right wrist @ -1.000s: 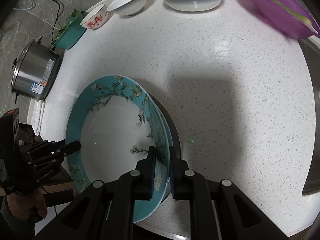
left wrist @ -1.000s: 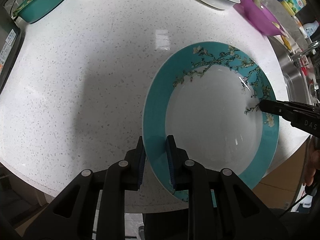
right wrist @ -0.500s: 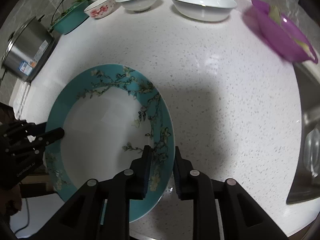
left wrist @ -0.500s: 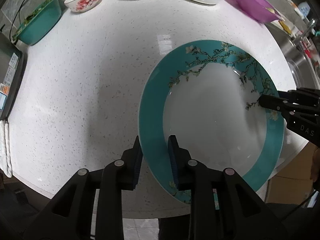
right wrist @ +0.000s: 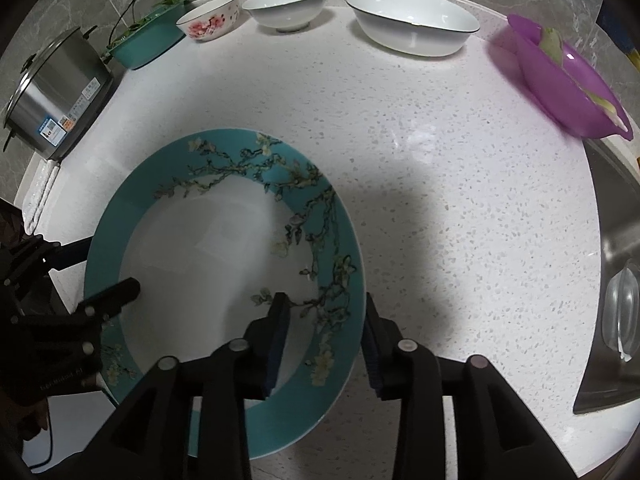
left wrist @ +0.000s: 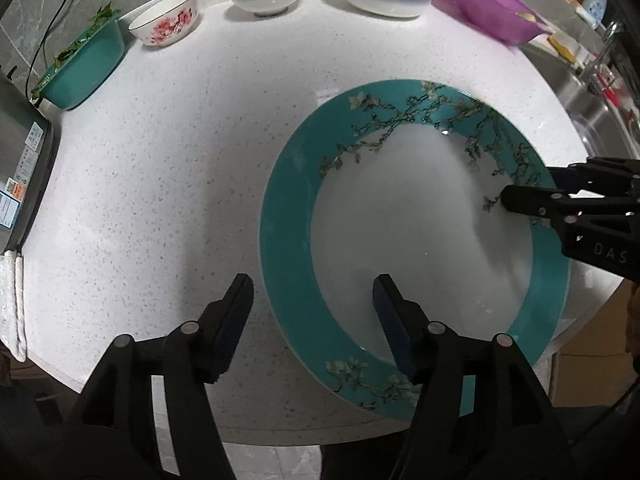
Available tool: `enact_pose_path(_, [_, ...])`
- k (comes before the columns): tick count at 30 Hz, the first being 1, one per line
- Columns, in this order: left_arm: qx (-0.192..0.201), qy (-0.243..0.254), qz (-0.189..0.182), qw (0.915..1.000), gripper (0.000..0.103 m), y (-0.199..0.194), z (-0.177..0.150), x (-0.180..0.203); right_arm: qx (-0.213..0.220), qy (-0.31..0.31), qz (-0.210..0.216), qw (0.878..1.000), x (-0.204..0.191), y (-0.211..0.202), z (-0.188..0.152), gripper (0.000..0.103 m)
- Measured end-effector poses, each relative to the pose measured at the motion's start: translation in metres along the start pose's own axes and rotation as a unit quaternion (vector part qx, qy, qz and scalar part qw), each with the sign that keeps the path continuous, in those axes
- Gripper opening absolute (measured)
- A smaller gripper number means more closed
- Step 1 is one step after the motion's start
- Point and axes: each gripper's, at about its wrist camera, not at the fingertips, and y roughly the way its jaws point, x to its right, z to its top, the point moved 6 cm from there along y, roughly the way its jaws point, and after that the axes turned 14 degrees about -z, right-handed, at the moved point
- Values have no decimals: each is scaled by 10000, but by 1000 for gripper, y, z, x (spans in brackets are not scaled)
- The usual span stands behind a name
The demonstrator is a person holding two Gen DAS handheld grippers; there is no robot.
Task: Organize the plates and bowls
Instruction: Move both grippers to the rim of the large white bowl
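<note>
The teal plate lies flat on the white surface near its near edge. Both sets of jaws have just been opening — the left gripper and right gripper each straddle a rim, spread, pads clear of it.

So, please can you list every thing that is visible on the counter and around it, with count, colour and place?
plate: one, teal rim with blossom, near edge of counter
white bowls: two, far edge
floral bowl: one, white and pink, far left
teal tub: one, holds greens, far left
purple basin: one, far right
steel cooker: one, left
sink: one, steel, right
left gripper: black, open astride the plate's rim
right gripper: black, open astride the opposite rim
</note>
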Motion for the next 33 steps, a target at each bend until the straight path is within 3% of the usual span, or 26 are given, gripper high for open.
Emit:
enact_pose_path(3, [109,-84,-58,9999,69,-12,-1,-3,43,68,21,10000,2,-3,1,53])
enact_pose_path(7, [399,-190,-322,9985,72,-48,12,-10,116,362,91,9992,16,-15,3,61])
enact_pose_path(9, [623,-153,-521,9966,81,-66,35,-18,221,574,125,9980,28,-26,6,74])
enact_pose_path(14, [979,-78,-1024,9899,87,-84,108,-38,420,1437,469,9876,68,-56,46,76])
enact_pose_path(18, [1129,85,-1424,9833,98,-81,176,-42,816,1917,558,9765,96,-83,94,87])
enact_pose_path(23, [967,339,-1489,9835,103,-52,243,-27,1044,2236,413,9682,122,-94,148,92])
enact_pose_path(26, [781,257,-1459,9859,103,-21,273,-17,811,2512,403,9637,137,-72,173,92])
enact_pose_path(28, [666,41,-1397,9879,103,5,292,-18,630,2664,429,9608,145,-52,184,92])
enact_pose_path(33, [577,-528,-1386,9873,103,53,326,-27,302,2673,440,9621,157,-1,207,80])
